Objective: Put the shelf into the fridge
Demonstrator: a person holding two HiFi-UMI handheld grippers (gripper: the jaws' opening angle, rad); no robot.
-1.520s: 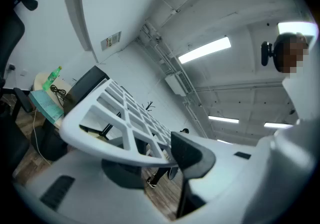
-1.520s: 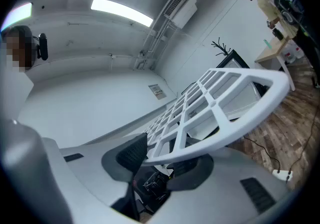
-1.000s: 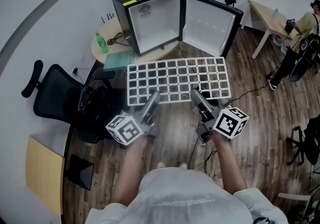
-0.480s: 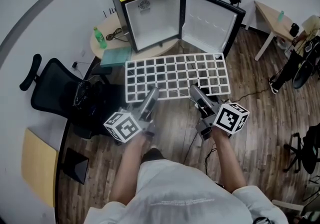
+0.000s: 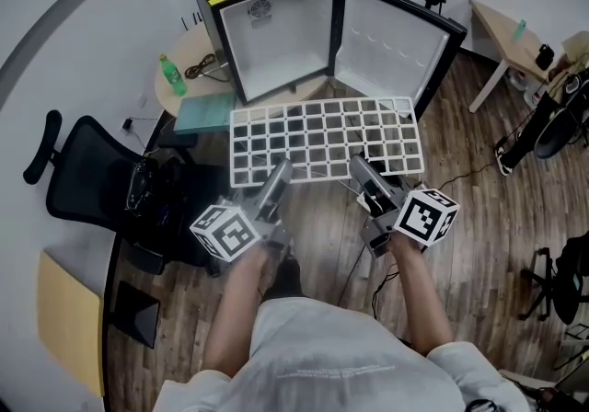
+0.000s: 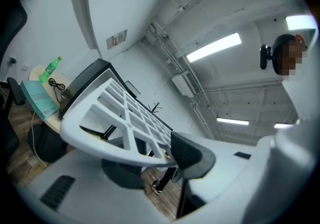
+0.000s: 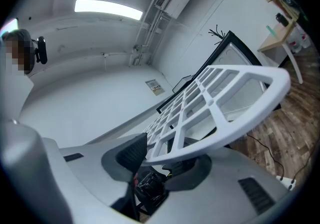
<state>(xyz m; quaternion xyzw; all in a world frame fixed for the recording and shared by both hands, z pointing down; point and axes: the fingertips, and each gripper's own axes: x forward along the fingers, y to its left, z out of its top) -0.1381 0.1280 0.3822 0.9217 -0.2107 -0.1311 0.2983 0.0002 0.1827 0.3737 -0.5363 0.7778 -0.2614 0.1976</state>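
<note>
Shelf (image 5: pixel 324 136) edge clamped by left claw (image 5: pixel 279 172) and right claw (image 5: pixel 361 167).

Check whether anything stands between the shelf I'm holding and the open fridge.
Nothing visible does. The shelf, clamped at its near edge by the left gripper and the right gripper, has its far edge close to the open front of the fridge. The door stands open to the right.
</note>
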